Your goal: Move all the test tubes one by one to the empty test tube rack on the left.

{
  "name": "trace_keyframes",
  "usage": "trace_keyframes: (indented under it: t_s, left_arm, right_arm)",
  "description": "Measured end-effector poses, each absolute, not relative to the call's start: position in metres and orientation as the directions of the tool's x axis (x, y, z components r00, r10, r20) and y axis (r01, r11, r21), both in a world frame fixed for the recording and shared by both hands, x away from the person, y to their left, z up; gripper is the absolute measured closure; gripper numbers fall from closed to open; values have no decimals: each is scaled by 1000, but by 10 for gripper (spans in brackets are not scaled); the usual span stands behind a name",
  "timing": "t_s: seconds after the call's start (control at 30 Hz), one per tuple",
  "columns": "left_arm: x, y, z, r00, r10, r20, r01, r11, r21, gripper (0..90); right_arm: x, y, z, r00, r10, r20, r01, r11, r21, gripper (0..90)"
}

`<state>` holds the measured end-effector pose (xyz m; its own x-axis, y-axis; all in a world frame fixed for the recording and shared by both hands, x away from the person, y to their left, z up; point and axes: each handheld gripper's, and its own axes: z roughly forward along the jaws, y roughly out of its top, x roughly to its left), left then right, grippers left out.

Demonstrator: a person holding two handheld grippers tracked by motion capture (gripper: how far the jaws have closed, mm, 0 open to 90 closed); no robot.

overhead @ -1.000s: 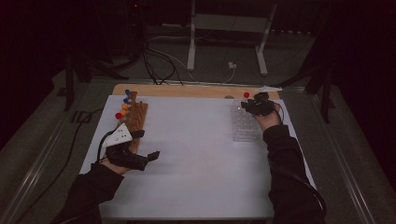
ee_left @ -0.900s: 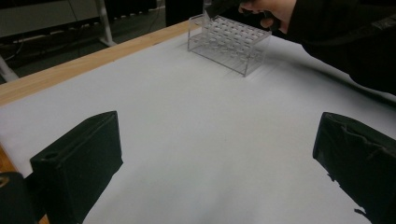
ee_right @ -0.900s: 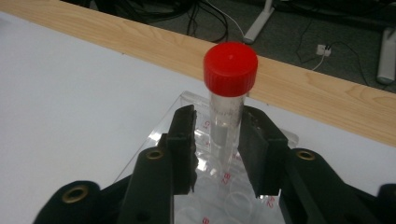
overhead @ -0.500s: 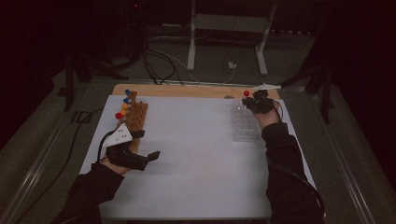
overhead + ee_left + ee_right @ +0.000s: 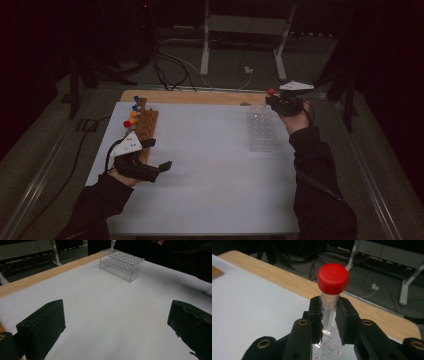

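A dim room with cables trailing over a grey floor and the legs of a metal stand is surrounding a desk (image 5: 210, 200) covered by a white sheet, its wooden edge showing along the far side. At the far right corner, the right claw (image 5: 278, 101) is pinching a clear tube with a red cap (image 5: 333, 278), its jaws pressed against the tube's body just below the cap; those jaws have just been closing on it. In the high view the red cap (image 5: 271, 91) is showing at the claw's tip, just beyond and above the far end of a clear plastic rack (image 5: 262, 131) that is standing on the sheet. In the right gripper view the tube is standing upright between the jaws, with the rack's clear cells (image 5: 329, 345) lying directly beneath it. The left gripper view is catching the tube's lower tip (image 5: 112, 244) hanging above the rack's far corner (image 5: 121, 262); whether it is touching the rack cannot be told.

On the left side of the desk, the left claw (image 5: 164, 166) is resting low over the sheet with its jaws spread wide and nothing between them. Just beyond it, a wooden rack (image 5: 145, 125) is lying at the sheet's left edge, with tubes capped in red, yellow and blue (image 5: 133, 114) lined up along it.
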<state>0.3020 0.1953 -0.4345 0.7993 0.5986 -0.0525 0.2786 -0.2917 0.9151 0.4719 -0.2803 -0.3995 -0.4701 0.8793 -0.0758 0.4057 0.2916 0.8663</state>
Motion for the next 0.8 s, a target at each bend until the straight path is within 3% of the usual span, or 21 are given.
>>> trace_keyframes:
  t_s: [0.37,0.8]
  left_arm:
    - [303,182,-427,824,562,-63,275,-300,913,22]
    - [306,157,-419,869,490,-62,250,-328,911,26]
  right_arm:
    - [423,-248,-381,-611,782,-119,316,379,870,747]
    - [359,-193,-405,-779,620,-91,275,469,839,747]
